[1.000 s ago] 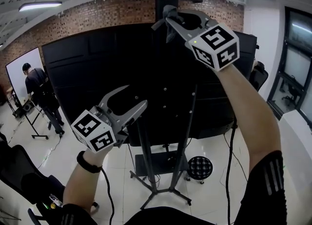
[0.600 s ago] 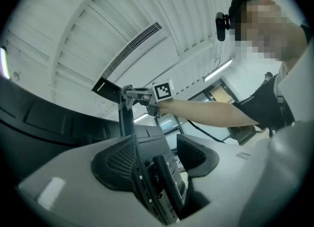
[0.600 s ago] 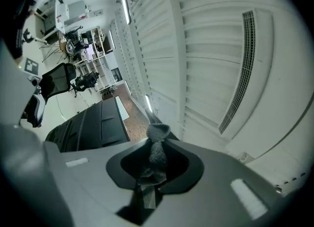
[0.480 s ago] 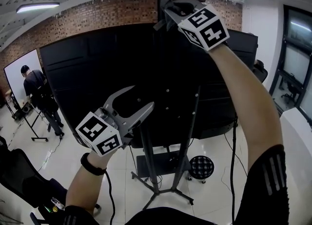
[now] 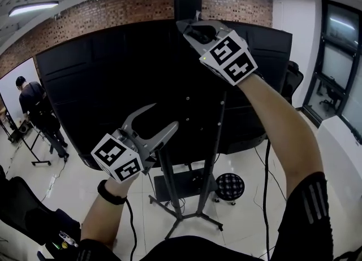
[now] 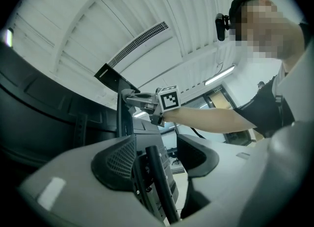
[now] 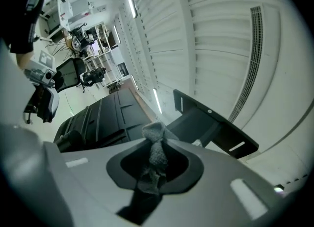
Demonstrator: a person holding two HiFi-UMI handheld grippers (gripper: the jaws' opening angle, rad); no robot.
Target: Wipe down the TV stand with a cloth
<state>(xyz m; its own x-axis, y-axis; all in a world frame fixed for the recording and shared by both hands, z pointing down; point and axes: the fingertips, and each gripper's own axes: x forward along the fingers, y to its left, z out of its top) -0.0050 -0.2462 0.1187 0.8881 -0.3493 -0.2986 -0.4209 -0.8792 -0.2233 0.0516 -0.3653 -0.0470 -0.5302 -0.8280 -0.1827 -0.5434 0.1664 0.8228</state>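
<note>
Nubbly grey cloth (image 7: 156,148) (bunched) in clenched right tongs (image 5: 194,27) — smooth grey left tongs (image 5: 164,116) agape, empty

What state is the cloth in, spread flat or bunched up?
Bunched up: the grey cloth sits crumpled, pinched between the closed right tongs.

Right arm (image 5: 285,141) raised and stretched forward, with the right gripper (image 5: 192,25) held high — jaws pinched on a grey cloth (image 7: 156,152). Left arm (image 5: 104,214) bent and lower, with the left gripper (image 5: 163,116) tilted upward — jaws apart, nothing gripped.
</note>
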